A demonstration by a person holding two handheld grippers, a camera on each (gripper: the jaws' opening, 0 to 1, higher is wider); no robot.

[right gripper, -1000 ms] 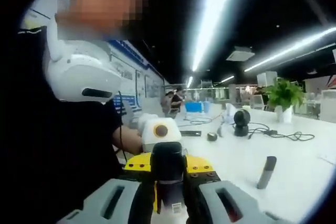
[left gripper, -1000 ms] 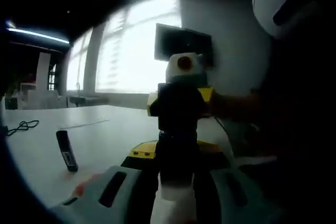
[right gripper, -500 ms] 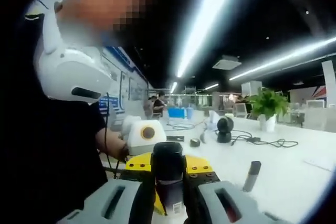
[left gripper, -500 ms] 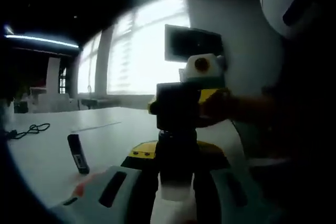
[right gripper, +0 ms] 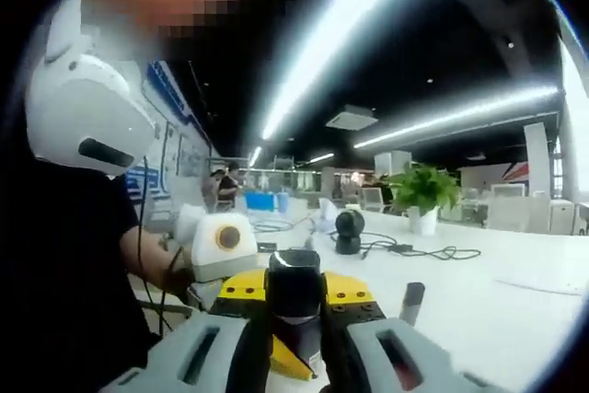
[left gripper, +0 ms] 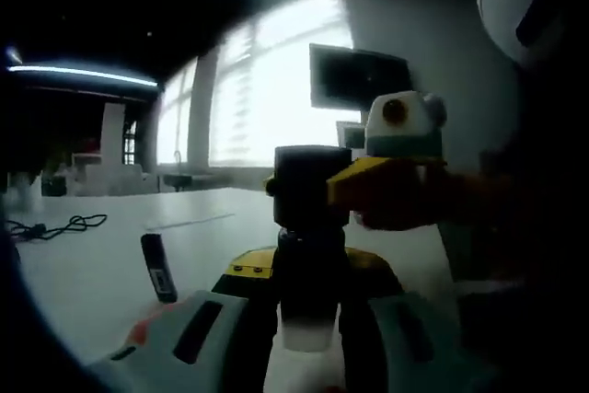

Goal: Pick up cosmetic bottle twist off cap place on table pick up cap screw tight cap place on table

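I had the cosmetic bottle [left gripper: 308, 255] up off the table [left gripper: 101, 269], left tool [left gripper: 308, 338] clamped on its body to steady it while the right tool [right gripper: 293, 342] pinched the cap [right gripper: 293, 284] for twisting.

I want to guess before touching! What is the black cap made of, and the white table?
The black cap looks like smooth, glossy plastic: a bright glint of the ceiling light sits on its top edge. It could be coated metal; the look leaves that open. The white table looks like a hard, smooth laminate or painted board, with a soft, even sheen under the lights.
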